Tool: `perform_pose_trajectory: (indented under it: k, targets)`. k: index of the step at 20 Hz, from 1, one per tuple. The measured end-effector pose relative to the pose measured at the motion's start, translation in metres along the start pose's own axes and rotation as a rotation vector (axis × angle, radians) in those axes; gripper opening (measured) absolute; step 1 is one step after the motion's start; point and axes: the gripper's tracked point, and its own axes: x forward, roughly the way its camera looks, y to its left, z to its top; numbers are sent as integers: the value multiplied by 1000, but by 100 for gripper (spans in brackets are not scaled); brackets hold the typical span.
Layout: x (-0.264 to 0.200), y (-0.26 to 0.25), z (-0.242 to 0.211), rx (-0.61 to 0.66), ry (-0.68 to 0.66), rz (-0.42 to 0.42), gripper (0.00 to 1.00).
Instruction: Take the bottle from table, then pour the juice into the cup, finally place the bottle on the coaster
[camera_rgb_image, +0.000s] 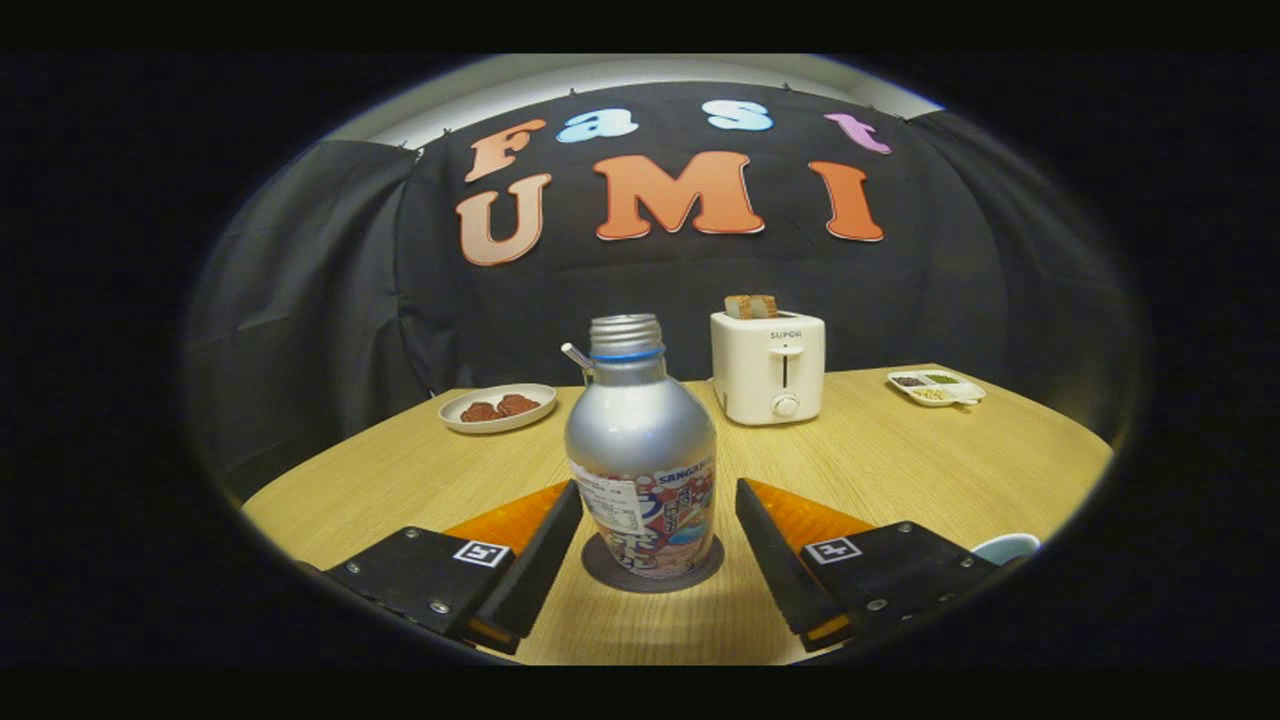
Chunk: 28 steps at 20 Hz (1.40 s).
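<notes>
A silver metal bottle (640, 440) with a printed label and an uncapped threaded neck stands upright on a dark round coaster (652, 571) on the wooden table (900, 460). My gripper (658, 490) is open, its two fingers on either side of the bottle's lower body with a gap on each side, touching nothing. The rim of a light blue cup (1006, 546) peeks out just beyond the right finger's base.
Behind the bottle stands a white toaster (768, 365) with bread in its slot. A white plate (498, 407) with brown food lies at the back left, a small divided dish (936, 386) at the back right. A thin straw-like tip (576, 356) shows beside the bottle's neck.
</notes>
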Motion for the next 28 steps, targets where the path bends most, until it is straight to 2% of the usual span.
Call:
perform_pose_trajectory:
  k: [4,13,17,22,28]
  targets:
    - [-25,7,18,43,-28,54,94]
    - [-107,-13,91,53,-199,89,93]
    - [-139,-41,123,25,-279,54,93]
    - [-176,-71,139,16,-306,18,93]
    - [-193,-92,153,-9,-353,-7,93]
